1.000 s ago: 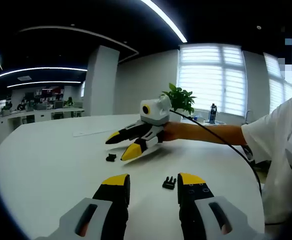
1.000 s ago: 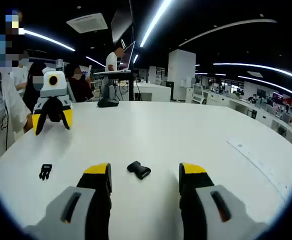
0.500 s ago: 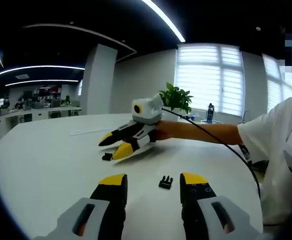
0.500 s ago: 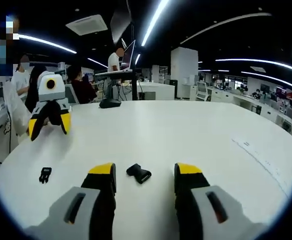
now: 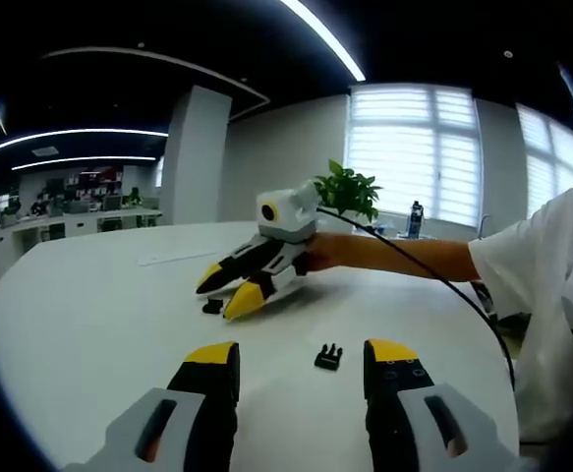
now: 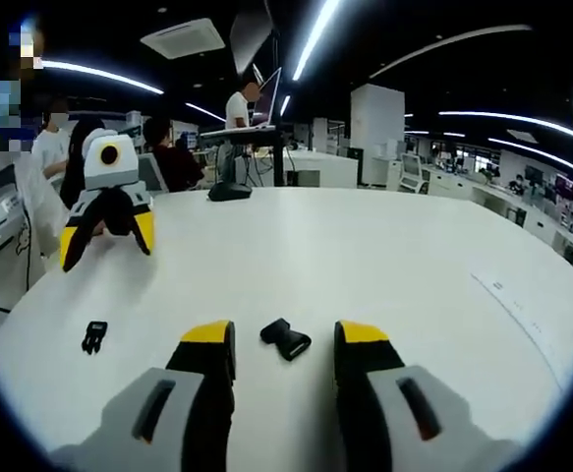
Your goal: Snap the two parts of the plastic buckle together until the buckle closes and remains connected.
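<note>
Two black buckle parts lie apart on the white table (image 5: 89, 315). The pronged part (image 5: 328, 356) rests just ahead of my left gripper (image 5: 301, 356), nearer its right jaw; that gripper is open and holds nothing. The socket part (image 6: 286, 339) lies between the jaws of my right gripper (image 6: 284, 332), which is open and touches neither side of it. In the left gripper view the right gripper (image 5: 225, 292) hovers low over the socket part (image 5: 212, 306). In the right gripper view the left gripper (image 6: 107, 239) hangs at the far left, behind the pronged part (image 6: 94, 335).
A person's bare arm (image 5: 414, 261) and white sleeve (image 5: 542, 265) reach in from the right, trailing a black cable (image 5: 463, 300). A potted plant (image 5: 345, 192) and a bottle (image 5: 416, 221) stand at the table's far edge. A paper strip (image 6: 522, 310) lies at the right. People sit behind a black base (image 6: 229, 192).
My right gripper's jaws have narrowed around the socket part without touching it. My left gripper's jaws have spread slightly wider. Both buckle parts lie where they were.
</note>
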A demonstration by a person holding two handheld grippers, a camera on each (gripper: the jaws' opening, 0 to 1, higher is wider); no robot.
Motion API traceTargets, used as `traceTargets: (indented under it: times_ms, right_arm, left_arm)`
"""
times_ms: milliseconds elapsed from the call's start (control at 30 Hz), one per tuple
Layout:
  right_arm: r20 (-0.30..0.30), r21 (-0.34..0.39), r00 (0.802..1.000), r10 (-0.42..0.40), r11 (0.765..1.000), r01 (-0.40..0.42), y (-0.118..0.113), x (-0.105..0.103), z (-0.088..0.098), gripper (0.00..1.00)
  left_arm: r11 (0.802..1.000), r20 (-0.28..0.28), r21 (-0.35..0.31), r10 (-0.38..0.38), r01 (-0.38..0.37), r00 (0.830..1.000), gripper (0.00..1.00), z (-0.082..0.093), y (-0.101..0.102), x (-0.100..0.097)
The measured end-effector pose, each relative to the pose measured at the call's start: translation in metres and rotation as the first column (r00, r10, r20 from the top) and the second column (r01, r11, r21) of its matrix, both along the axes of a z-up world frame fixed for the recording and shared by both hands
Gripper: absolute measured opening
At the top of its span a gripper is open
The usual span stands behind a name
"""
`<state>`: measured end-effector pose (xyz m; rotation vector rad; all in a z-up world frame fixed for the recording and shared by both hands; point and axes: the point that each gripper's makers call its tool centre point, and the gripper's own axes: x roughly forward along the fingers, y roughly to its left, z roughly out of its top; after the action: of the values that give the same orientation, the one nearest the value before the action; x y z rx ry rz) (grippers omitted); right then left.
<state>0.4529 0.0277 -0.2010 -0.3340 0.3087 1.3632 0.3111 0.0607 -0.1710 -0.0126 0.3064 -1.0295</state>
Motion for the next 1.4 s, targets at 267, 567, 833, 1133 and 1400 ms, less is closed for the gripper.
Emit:
traceTargets:
  times_ms: [267,567,833,1133,1400]
  right_arm:
    - [-0.019,-0.017,1.0,0.017,1.0,-0.017,0.002,-0.004,-0.004,0.39]
    - [-0.028,-0.017,1.0,0.003,1.0,-0.003,0.0,-0.001,-0.004,0.29]
    - [-0.021,-0.012,0.999,-0.029,1.0,0.029,-0.004,0.0,-0.005,0.22]
    - [-0.016,-0.019,0.999,-0.04,0.999,0.04,-0.007,-0.001,-0.005,0.16]
    - [-0.017,-0.01,0.999,-0.048,0.999,0.048,-0.01,-0.003,-0.005,0.13]
  left_arm:
    - [1.0,0.009,0.01,0.003,-0.003,1.0,0.51,-0.001,0.0,0.0]
    - [1.0,0.015,0.019,0.009,-0.01,1.0,0.52,-0.001,0.001,0.001]
    - [1.0,0.014,0.012,0.001,-0.001,1.0,0.52,-0.001,-0.001,-0.001]
    - [1.0,0.016,0.004,0.002,-0.003,1.0,0.52,0.001,-0.001,-0.002]
    - [1.0,0.01,0.005,0.0,0.0,1.0,0.52,-0.001,-0.002,-0.003]
